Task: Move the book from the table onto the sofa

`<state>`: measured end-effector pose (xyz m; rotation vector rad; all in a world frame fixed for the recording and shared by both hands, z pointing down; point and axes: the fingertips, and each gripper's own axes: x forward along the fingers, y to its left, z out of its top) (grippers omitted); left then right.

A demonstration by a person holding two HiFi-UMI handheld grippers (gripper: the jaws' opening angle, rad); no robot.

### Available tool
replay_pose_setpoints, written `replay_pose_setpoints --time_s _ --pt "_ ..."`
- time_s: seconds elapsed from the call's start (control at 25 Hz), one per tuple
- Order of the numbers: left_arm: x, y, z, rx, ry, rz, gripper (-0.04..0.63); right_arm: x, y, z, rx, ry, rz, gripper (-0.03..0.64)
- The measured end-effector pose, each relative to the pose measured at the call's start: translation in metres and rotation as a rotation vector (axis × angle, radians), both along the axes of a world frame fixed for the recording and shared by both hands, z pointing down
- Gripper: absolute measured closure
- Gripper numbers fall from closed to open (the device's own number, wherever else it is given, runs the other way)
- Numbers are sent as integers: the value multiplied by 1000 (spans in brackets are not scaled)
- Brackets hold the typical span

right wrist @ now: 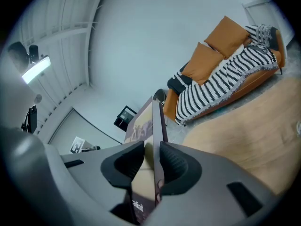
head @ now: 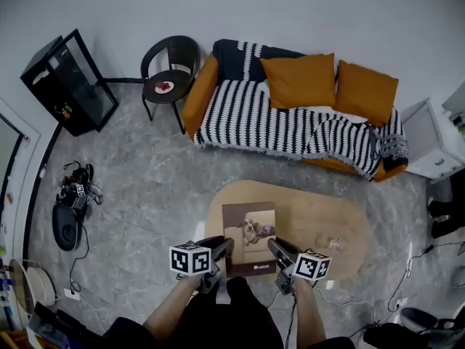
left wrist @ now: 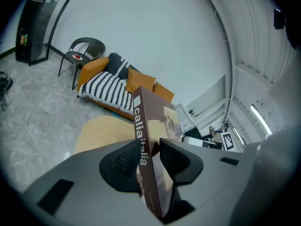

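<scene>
My left gripper (head: 220, 249) and right gripper (head: 277, 249) are each clamped on a near corner of the book (head: 249, 231), holding it cover-up over the wooden table (head: 320, 220). Beyond the table stands the striped sofa (head: 283, 122).

place: living room | evidence: striped sofa (head: 254, 122), wooden coffee table (head: 320, 213), chair (head: 171, 65)
</scene>
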<state>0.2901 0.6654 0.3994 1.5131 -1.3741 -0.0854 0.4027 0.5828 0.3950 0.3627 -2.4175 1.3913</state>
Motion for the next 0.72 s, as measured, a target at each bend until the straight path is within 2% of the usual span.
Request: replay_pose_setpoints --time_s 0.28,0.72 --pt "-14 5 -27 33 -30 10 462 -12 6 -27 33 -24 3 495" --pt "-20 14 -38 50 -35 5 465 -18 15 -40 58 -55 0 495"
